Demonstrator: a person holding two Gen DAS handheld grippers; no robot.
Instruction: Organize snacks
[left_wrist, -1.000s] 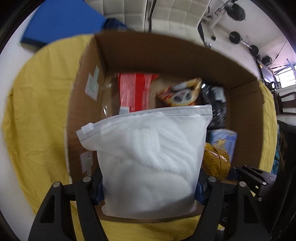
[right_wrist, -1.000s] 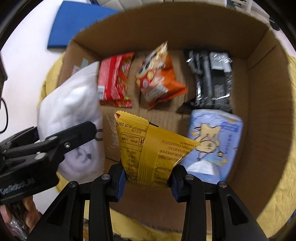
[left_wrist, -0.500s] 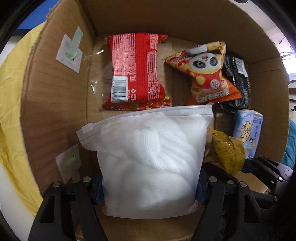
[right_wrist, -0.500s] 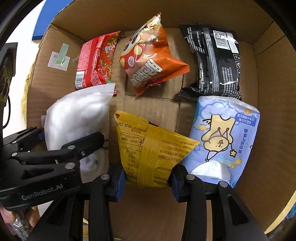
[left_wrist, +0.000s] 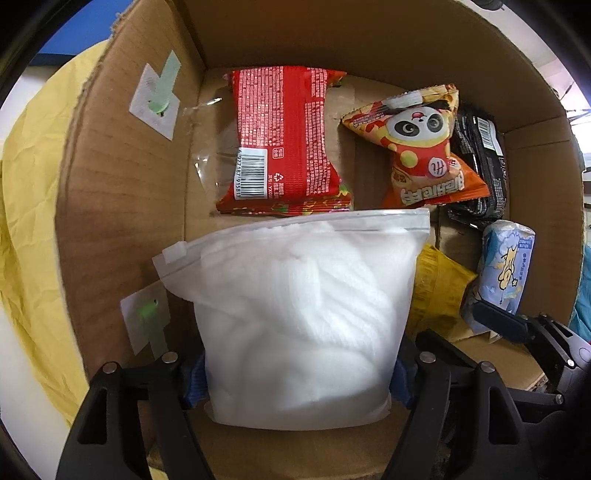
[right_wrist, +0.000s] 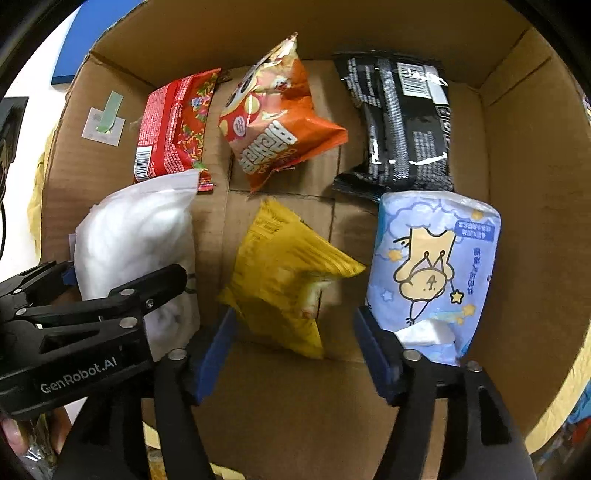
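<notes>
Right wrist: right tool (right_wrist: 295, 343) spread above yellow packet (right_wrist: 291, 280)

left wrist: I look down, close, into cardboard box (left_wrist: 122, 206) | right wrist: same | shared: box floor, snacks

A: What's hard to make out here?

B: The yellow packet (right_wrist: 291, 284) is smeared with motion blur, so its print can't be read. In the left wrist view the white zip bag (left_wrist: 299, 325) covers most of it.

A: Anything else hidden?

B: The bag also hides the near edge of the red packet (left_wrist: 284, 136). The panda packet (left_wrist: 424, 147) covers part of the black packet (left_wrist: 480, 162). The box (right_wrist: 535, 221) is cut off by the picture's near edge.
</notes>
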